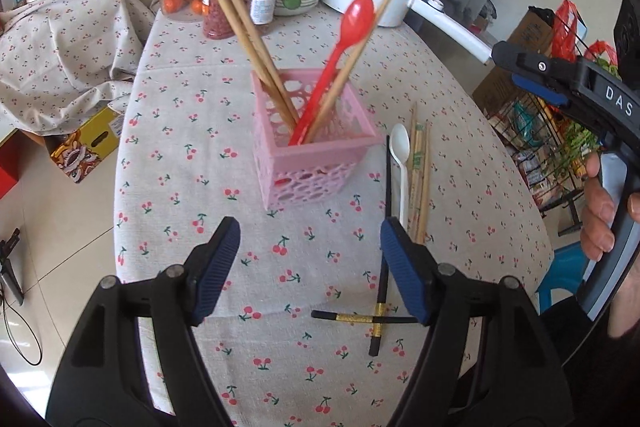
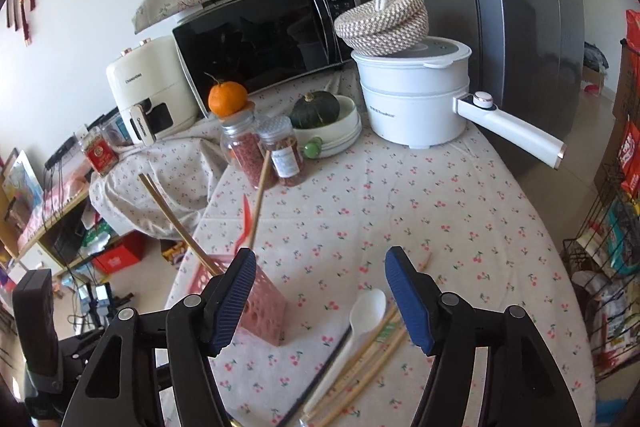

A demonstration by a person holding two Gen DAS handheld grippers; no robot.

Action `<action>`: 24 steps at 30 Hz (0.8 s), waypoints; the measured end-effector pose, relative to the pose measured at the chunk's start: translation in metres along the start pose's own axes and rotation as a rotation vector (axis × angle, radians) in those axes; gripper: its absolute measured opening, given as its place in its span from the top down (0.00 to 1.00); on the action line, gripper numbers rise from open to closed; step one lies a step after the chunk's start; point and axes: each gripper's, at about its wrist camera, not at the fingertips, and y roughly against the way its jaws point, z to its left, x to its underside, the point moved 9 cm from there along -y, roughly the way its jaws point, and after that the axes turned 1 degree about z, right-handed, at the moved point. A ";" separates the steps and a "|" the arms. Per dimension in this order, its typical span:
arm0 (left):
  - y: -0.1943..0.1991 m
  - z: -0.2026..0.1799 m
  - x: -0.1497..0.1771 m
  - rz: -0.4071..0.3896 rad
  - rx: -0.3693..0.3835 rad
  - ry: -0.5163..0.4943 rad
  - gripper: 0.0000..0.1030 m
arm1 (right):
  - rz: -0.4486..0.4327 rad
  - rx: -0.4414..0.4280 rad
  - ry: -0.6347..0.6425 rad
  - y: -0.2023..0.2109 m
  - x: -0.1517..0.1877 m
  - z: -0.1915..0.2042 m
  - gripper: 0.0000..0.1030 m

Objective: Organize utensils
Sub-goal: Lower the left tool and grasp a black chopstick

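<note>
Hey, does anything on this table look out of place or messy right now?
Yes. Two black chopsticks lie crossed on the tablecloth instead of paired, and a white spoon with loose wooden chopsticks sits beside the pink holder, not in it. Nothing looks spilled or broken.

Left gripper point(image 1: 310, 259) hovers over tabletop point(image 1: 192, 131), fingers point(image 1: 218, 269) spread, nothing between. Pink basket point(image 1: 312, 147) ahead holds wooden chopsticks point(image 1: 240, 23) and red spoon point(image 1: 340, 59). Right of basket lie white spoon point(image 1: 401, 163), bamboo chopsticks point(image 1: 420, 171), black chopsticks point(image 1: 386, 227) crossed.
</note>
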 end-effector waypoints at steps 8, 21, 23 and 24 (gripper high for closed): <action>-0.024 -0.064 0.037 0.111 0.040 -0.280 0.29 | 0.171 0.133 -0.024 0.019 0.037 -0.063 0.28; -0.057 -0.135 0.101 0.314 0.106 -0.690 0.42 | 0.268 0.227 -0.045 0.075 0.077 -0.116 0.22; -0.061 -0.136 0.106 0.342 0.103 -0.695 0.53 | 0.275 0.223 -0.042 0.080 0.084 -0.118 0.22; -0.063 -0.137 0.109 0.356 0.102 -0.698 0.65 | 0.274 0.218 -0.042 0.081 0.086 -0.118 0.22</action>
